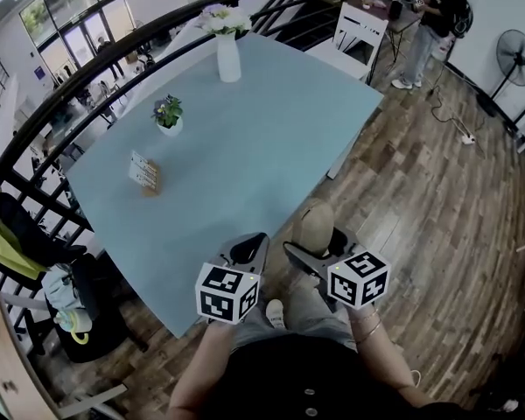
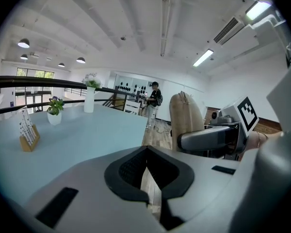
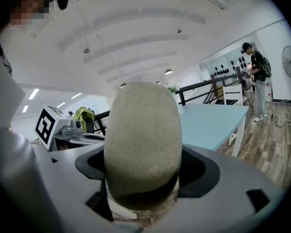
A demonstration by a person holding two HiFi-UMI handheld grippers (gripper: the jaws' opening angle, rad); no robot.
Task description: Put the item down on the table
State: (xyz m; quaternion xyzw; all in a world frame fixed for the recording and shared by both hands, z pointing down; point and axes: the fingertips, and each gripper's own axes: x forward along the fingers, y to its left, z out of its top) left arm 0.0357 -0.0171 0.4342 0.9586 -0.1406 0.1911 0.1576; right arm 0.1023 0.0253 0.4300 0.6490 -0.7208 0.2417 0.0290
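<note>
Far off to the left of the left claw (image 1: 249,245), a little wooden card stand (image 1: 144,174) sits on the blue tabletop (image 1: 262,138). The cards have print on them, but it is too small to read. A bit past it is a small plant in a white pot (image 1: 168,115). Even farther from the claw, a tall white vase (image 1: 228,51) holds pale flowers.

The left claw hangs over the near edge of the tabletop. Its two dark tips are pressed together with nothing between them. A cube with black and white square marks sits on it.

Just to its right is the right claw (image 1: 319,243). It squeezes a tan, egg-shaped item (image 3: 143,140) with a rough skin. The item sticks up out of the claw, round end on top. It is in the air over the wood floor, just beside the tabletop's edge, not resting on it. No words show on it.

Far beyond the right claw, a person (image 1: 433,20) stands by a white chair (image 1: 359,38).
</note>
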